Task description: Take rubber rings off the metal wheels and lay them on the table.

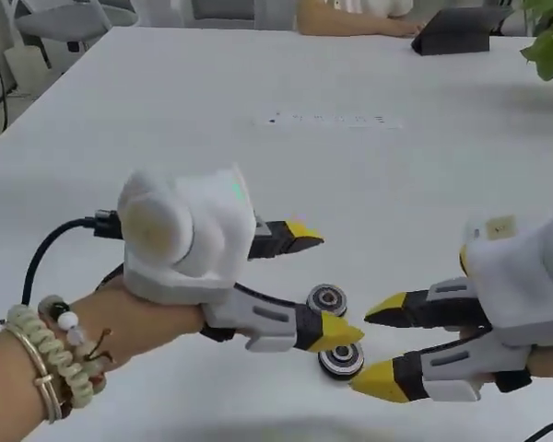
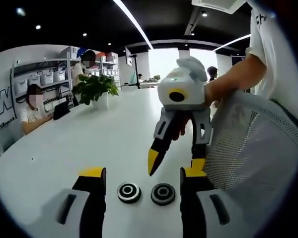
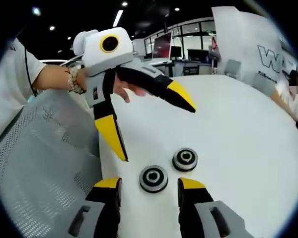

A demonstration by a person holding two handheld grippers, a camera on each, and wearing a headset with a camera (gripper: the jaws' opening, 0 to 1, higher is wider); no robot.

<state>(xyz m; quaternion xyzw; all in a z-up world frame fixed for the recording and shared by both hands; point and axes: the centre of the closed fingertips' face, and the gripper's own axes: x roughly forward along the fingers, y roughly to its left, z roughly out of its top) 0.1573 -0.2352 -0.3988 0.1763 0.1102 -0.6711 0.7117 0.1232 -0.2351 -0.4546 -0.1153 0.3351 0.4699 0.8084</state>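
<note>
Well, we hold the left gripper (image 1: 337,287) and the right gripper (image 1: 362,351) with jaws spread wide, gripping nothing. Two metal wheels (image 1: 327,299) lie flat on the white table (image 1: 258,92) between them, side by side, dark rubber rings (image 3: 142,178) on.

plant (image 2: 93,88) — leafy, green | mesh chair (image 3: 39,148) — grey | dark case (image 1: 456,32) | shelves (image 2: 39,78) with bins (image 2: 48,77)

Tabletop (image 1: 258,175) beyond: open, I can pass freely. Near me: far wheel (image 1: 327,299), near wheel (image 1: 341,360), hemmed between left gripper (image 1: 339,286) and right gripper (image 1: 361,352) tips.
</note>
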